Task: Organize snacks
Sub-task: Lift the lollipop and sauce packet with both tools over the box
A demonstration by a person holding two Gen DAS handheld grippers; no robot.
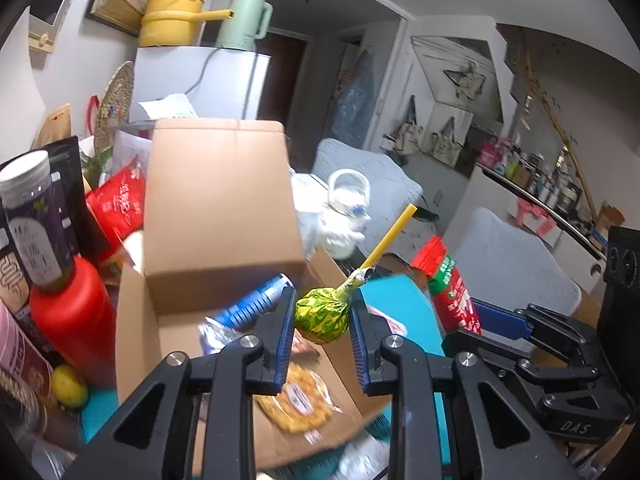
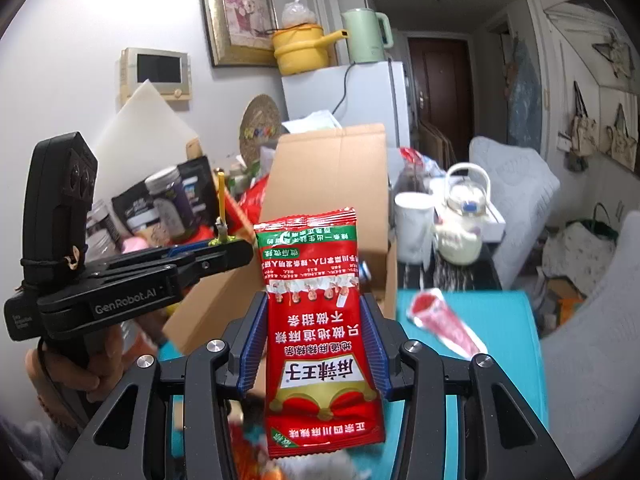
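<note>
Green-wrapped lollipop (image 1: 321,316): pinched between the pads of the left gripper (image 1: 322,320); its yellow stick points up and away.
Red snack packet (image 2: 320,320): clamped in the right gripper (image 2: 316,340), standing upright, print upside down.
Cardboard box (image 1: 224,216): open, just beyond both grippers, on the teal tabletop (image 2: 500,320).
Left view only: blue can (image 1: 256,304) and a bag of yellow crackers (image 1: 300,396) inside the box.
Right view only: another red wrapper (image 2: 444,320) lying near the tabletop's far edge.
</note>
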